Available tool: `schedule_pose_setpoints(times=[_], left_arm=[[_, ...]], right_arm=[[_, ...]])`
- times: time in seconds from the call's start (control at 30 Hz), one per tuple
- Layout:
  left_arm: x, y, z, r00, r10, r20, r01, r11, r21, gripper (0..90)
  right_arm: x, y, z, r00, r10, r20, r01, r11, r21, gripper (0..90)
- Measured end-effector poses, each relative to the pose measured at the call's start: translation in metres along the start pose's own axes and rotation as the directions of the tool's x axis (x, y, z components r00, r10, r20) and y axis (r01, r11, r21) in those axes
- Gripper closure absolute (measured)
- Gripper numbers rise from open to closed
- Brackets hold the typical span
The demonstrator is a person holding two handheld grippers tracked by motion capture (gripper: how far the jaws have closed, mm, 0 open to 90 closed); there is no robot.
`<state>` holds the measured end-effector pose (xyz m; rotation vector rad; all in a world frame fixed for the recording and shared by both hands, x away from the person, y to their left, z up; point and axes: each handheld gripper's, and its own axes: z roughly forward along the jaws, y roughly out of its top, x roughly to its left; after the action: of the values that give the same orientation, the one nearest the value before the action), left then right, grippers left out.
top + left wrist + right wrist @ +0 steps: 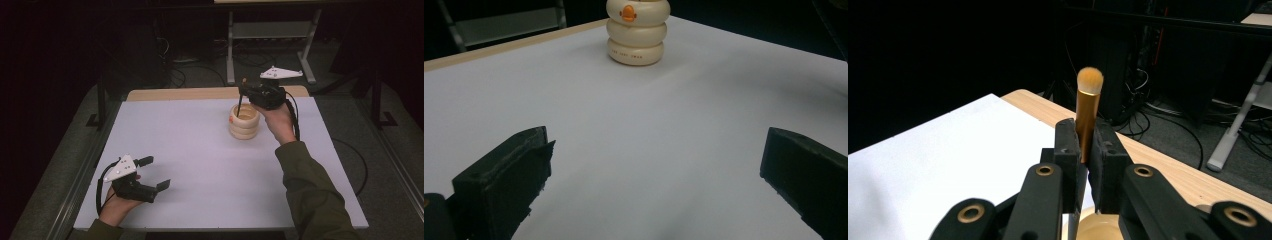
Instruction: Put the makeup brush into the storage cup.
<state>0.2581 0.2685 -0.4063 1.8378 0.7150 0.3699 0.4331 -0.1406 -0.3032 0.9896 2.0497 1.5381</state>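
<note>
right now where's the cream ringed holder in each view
High view: the cream ringed holder stands right of centre, toward the far edge of the white table, below the right gripper.
Left gripper view: top centre, orange mark facing the camera.
Right gripper view: a sliver of its rim at the bottom edge, under the jaws shut on the brush.
Shared landmark: the table's wooden far edge.
</note>
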Motion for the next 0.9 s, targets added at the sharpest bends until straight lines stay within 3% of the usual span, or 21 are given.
schedule_pose_setpoints(times=[0.9], left_arm=[[0.001,-0.001,0.0,0.9999,0.01,0.003,-0.01,0.9999,0.006,0.0]], right_arm=[[-0.002,-0.014,0.026,0.9997,-0.015,0.02,0.013,0.997,0.071,82.3]])
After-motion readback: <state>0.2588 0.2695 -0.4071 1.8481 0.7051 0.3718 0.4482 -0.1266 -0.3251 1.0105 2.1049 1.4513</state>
